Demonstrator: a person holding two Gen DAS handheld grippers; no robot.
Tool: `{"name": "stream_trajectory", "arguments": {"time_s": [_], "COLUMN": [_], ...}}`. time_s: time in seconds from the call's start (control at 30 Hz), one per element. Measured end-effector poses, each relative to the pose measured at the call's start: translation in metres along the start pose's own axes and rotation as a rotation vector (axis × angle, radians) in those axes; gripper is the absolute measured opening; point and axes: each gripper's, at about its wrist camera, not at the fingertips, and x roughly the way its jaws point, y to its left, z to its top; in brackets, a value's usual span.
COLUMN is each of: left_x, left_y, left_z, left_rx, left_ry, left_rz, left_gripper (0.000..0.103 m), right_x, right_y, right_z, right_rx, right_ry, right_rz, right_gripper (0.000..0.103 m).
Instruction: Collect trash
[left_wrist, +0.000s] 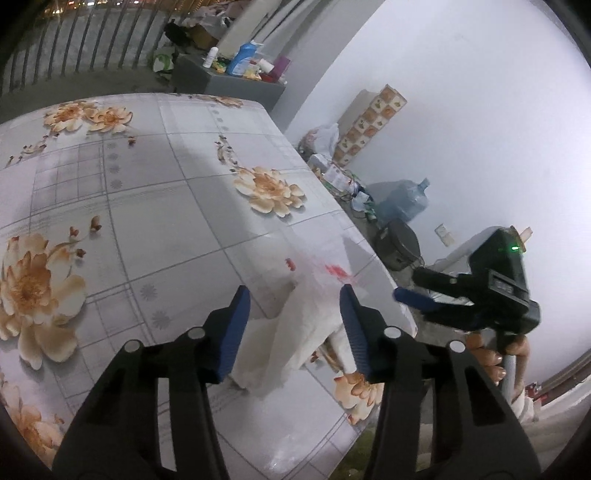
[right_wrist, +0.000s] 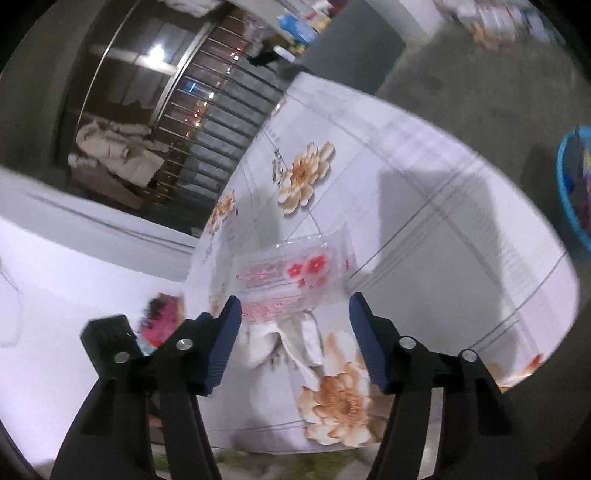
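A crumpled white tissue (left_wrist: 291, 332) lies on the flowered table (left_wrist: 155, 192), with a clear plastic wrapper printed with red flowers (left_wrist: 325, 273) against it. My left gripper (left_wrist: 295, 325) is open, its blue fingers either side of the tissue, just above it. The right gripper (left_wrist: 417, 301) shows at the right, off the table's edge, held in a hand. In the right wrist view, my right gripper (right_wrist: 295, 336) is open over the same wrapper (right_wrist: 295, 273) and tissue (right_wrist: 280, 343). Neither gripper holds anything.
A blue basin (right_wrist: 572, 192) sits off the table's right side. A water jug (left_wrist: 402, 199), bags and boxes stand by the white wall. A grey cabinet (left_wrist: 236, 85) with bottles stands beyond the table, near a railing (left_wrist: 74, 40).
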Motion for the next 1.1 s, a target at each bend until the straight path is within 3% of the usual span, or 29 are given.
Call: {"name": "stream_trajectory", "arguments": {"time_s": [0.13, 0.43, 0.7, 1.1], "left_x": [0.007, 0.023, 0.054, 0.068], "left_y": [-0.003, -0.015, -0.017, -0.011], "left_z": [0.006, 0.026, 0.024, 0.012], "left_rx": [0.013, 0.067, 0.089, 0.073], "left_ry": [0.006, -0.001, 0.080, 0.130], "left_rz": [-0.003, 0.009, 0.086, 0.120], "left_gripper": [0.038, 0.032, 0.022, 0.019], "right_x": [0.014, 0.024, 0.027, 0.043], "right_y": [-0.009, -0.025, -0.039, -0.043], "right_z": [0.003, 0.001, 0.004, 0.012], "right_rx": [0.077, 0.175, 0.246, 0.269], "right_ry": [0.035, 0.052, 0.055, 0.051], "right_rz": [0.050, 0.044, 0.095, 0.100], "right_gripper": [0.056, 0.054, 0.054, 0.038]}}
